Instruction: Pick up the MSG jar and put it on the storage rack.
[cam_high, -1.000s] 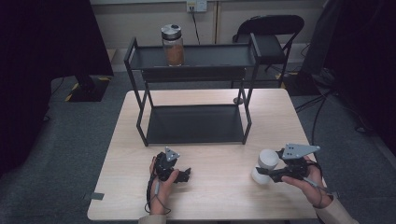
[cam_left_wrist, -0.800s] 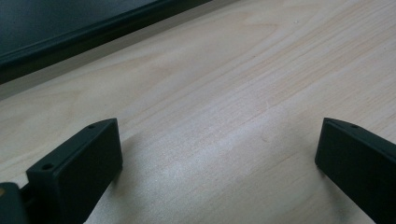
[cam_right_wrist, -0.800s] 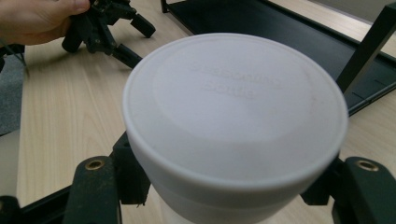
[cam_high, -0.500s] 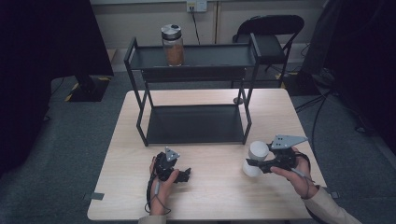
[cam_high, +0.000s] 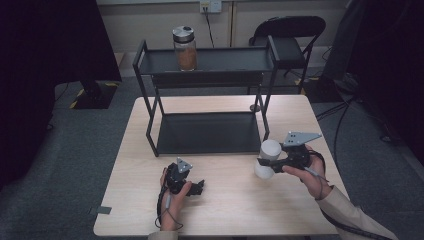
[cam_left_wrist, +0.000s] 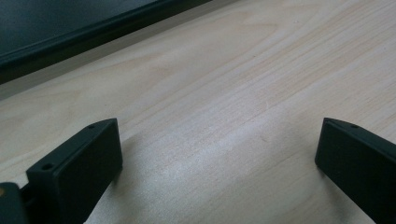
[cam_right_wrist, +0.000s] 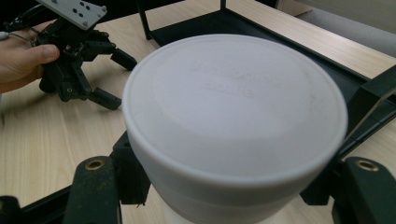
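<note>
on the right side of the counter (cam_high: 220, 210), just in front of the black rack (cam_high: 207, 131), your right hand-held gripper (cam_high: 272, 164) is clamped on a white jar (cam_high: 267, 159), its jaws pressed against the sides below the lid. the jar sits tilted in the grip, lid facing up and toward the rack, and it looks lifted off the wood rather than resting on it, though the gap is hard to judge. your left hand-held gripper (cam_high: 196, 187) lies low on the counter near your edge, jaws spread wide with nothing between them but bare wood.

the step in hand looks like carrying the jar to the rack. the next move probably calls for bringing the jar upright, steering it past the rack's front post and setting it on the lower shelf, or raising it to the top shelf beside the glass jar (cam_high: 184, 48) of brown powder that stands there.

the white lid (cam_right_wrist: 233, 107) carries two lines of raised lettering, too faint to read. no other label or brand is legible.
</note>
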